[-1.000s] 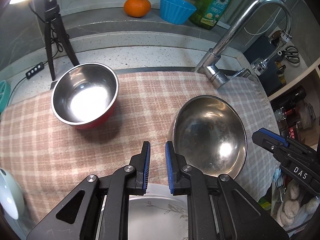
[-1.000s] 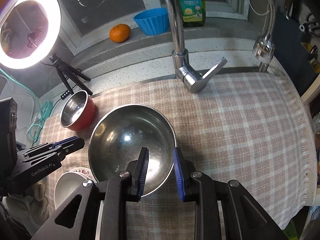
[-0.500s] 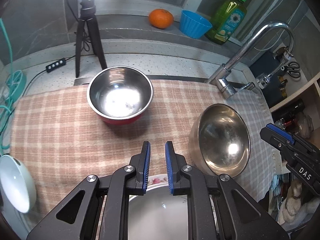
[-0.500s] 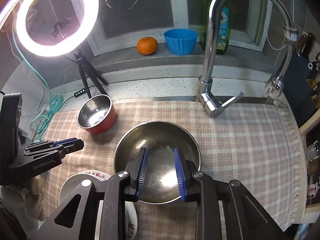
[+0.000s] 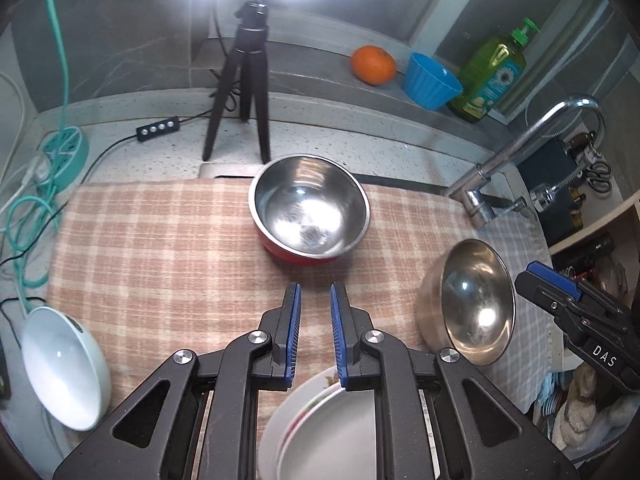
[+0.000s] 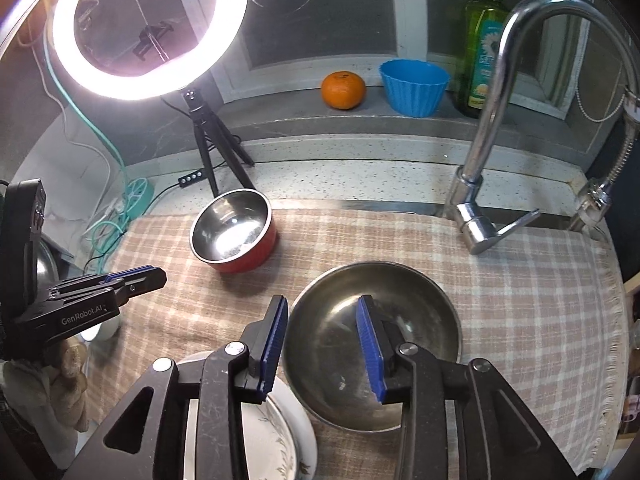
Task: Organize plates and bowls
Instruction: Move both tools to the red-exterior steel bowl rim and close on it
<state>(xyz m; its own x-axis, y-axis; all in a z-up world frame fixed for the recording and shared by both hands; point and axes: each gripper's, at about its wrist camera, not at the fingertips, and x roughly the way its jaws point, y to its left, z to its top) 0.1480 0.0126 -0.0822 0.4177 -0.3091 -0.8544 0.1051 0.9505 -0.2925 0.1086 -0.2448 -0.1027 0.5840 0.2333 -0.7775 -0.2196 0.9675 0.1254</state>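
A red bowl (image 5: 308, 212) (image 6: 234, 232) with a steel inside stands on the checked cloth (image 5: 168, 248), straight ahead of my left gripper (image 5: 315, 292) (image 6: 136, 276). That gripper hovers nearly shut, with a narrow slit and nothing in it. A large steel bowl (image 5: 472, 304) (image 6: 372, 344) rests on the cloth to the right. My right gripper (image 6: 322, 308) (image 5: 552, 276) hangs above its near left rim. Its jaws are opening, and the rim shows between them untouched. Stacked white floral plates (image 5: 320, 424) (image 6: 280, 436) lie under both grippers. A white bowl (image 5: 64, 364) sits at the far left.
A ring light on a black tripod (image 5: 244, 80) (image 6: 208, 140) stands behind the red bowl. The tap (image 6: 488, 120) (image 5: 516, 160) rises at the back right. An orange (image 6: 343, 90), a blue cup (image 6: 414, 86) and a soap bottle (image 6: 482, 40) line the ledge. Teal cables (image 5: 28, 216) lie left.
Both grippers have drawn back and risen, so more of the counter shows. The left view swung so the red bowl sits in the middle. The right jaws have widened.
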